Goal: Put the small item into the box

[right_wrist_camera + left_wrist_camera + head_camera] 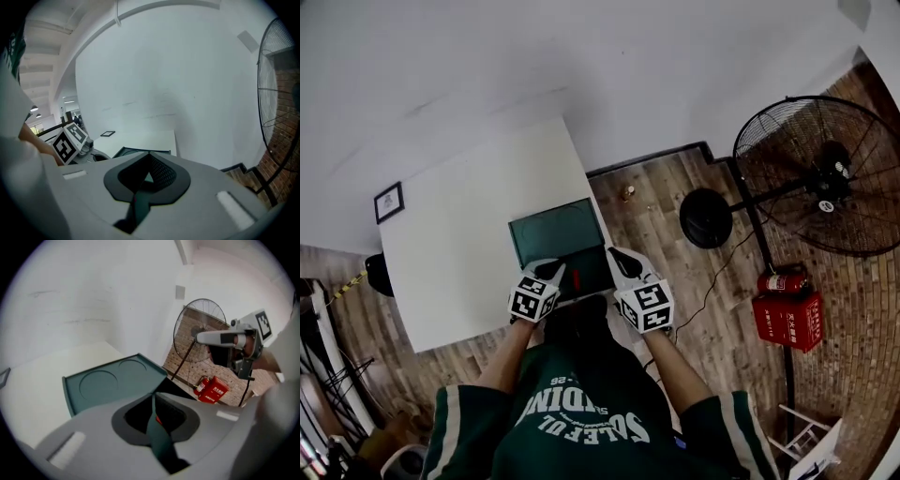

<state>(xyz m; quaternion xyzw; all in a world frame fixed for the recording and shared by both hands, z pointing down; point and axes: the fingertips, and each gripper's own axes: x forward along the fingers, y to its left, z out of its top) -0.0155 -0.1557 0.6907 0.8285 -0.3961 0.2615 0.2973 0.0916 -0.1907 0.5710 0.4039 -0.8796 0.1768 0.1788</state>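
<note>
White wall (581,56), plank floor (667,208), white table (459,244), pedestal fan (825,178) (red extinguisher box (787,321) nearby)

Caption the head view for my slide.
Person holds left gripper and right gripper over an open green box on a white table, fan nearby.

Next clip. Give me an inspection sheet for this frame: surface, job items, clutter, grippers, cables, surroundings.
Surface: white table on a wood floor.
Job's things: dark green box, lid open, at the table's near edge; small item not identified, only a red speck inside the left jaws' opening.
Clutter: framed picture at the table's far left corner.
Grippers: left hand-held gripper and right hand-held gripper over the box; both jaw pairs close together, a green strip in each slit.
Cables: black cable on the floor right of the table.
Surroundings: standing fan, red extinguisher box, white wall.
</note>
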